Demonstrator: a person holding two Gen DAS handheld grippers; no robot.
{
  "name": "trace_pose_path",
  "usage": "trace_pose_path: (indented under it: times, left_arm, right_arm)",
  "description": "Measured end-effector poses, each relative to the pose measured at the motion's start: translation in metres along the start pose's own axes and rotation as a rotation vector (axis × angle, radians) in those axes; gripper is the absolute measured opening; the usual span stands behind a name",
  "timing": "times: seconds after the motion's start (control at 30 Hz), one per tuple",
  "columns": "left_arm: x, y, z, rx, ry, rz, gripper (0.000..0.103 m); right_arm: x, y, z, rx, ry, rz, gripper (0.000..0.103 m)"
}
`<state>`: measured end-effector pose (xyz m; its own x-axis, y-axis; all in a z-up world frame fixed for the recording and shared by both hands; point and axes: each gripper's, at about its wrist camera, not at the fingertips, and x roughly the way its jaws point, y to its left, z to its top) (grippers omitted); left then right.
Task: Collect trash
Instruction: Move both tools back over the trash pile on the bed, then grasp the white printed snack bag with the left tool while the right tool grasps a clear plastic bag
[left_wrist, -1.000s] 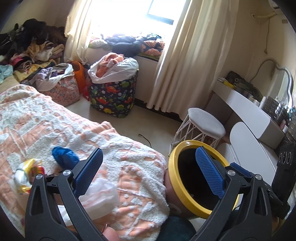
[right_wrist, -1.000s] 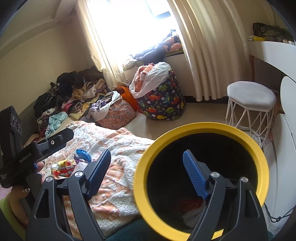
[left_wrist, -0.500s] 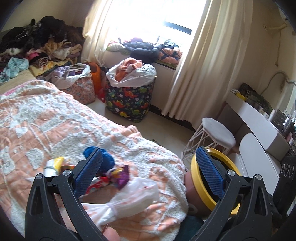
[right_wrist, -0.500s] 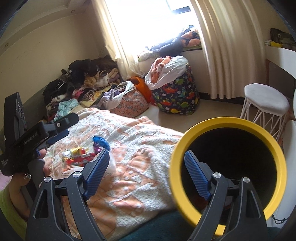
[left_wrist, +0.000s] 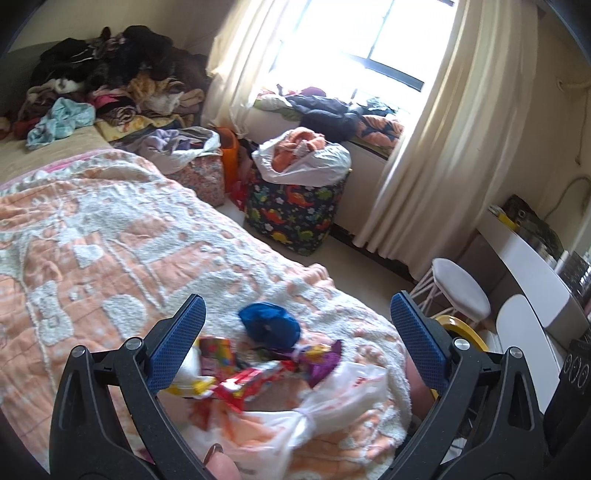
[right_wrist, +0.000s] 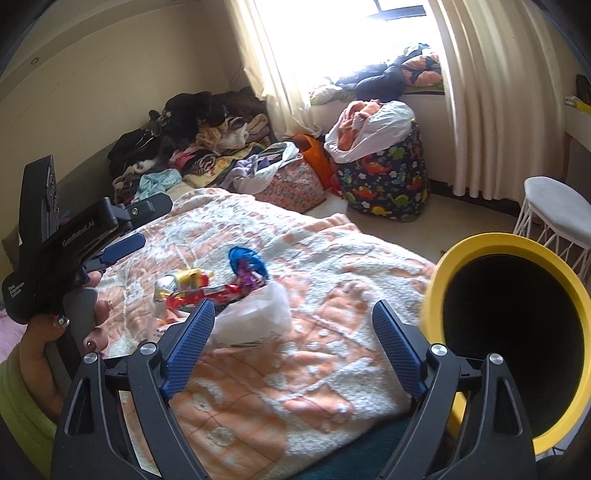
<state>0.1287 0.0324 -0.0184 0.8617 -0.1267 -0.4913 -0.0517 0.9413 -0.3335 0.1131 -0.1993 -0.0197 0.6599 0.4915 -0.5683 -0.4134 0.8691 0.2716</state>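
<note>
Bed (left_wrist: 110, 236): covered by an orange-and-white textured blanket; it fills the lower left of both views and carries all the loose trash near its foot end.
Yellow bin (right_wrist: 513, 332): a dark-lined bin with a yellow rim, tipped so its mouth faces the right wrist camera, just off the bed's edge; in the left wrist view only a sliver of its rim (left_wrist: 460, 328) shows behind the right-hand finger.
Dinosaur-print hamper (left_wrist: 295, 214): stands on the floor below the window, stuffed with a white bag and orange cloth.
White stool (left_wrist: 461, 288): on the floor between the bed and the white counter (left_wrist: 532, 266) at the wall.
Clear plastic bag (left_wrist: 314, 406): knotted, lying crumpled on the blanket, nearest the left gripper; seen too in the right wrist view (right_wrist: 258, 314).
Snack wrappers (left_wrist: 236, 369): red, yellow and purple pieces bunched together, touching the plastic bag.
Blue wad (left_wrist: 269, 325): crumpled blue piece just beyond the wrappers on the blanket.
Left gripper (left_wrist: 295, 339): fingers spread wide apart, holding nothing, hovering over the trash pile, which sits between the two fingers in view.
Right gripper (right_wrist: 295, 332): fingers spread wide apart and empty, above the blanket, with the bin beside its right finger.
</note>
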Motion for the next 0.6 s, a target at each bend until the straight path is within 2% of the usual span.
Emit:
trace_pose_path:
  times: [0.37, 0.6]
  left_arm:
    - [-0.013, 0.059, 0.011, -0.088, -0.031, 0.089, 0.092]
    - [-0.016, 0.086, 0.010, -0.111, 0.010, 0.127, 0.092]
  right_arm:
    - [0.025, 0.033, 0.001, -0.043, 0.042, 0.024, 0.088]
    - [0.039, 0.039, 0.002, -0.043, 0.063, 0.021, 0.089]
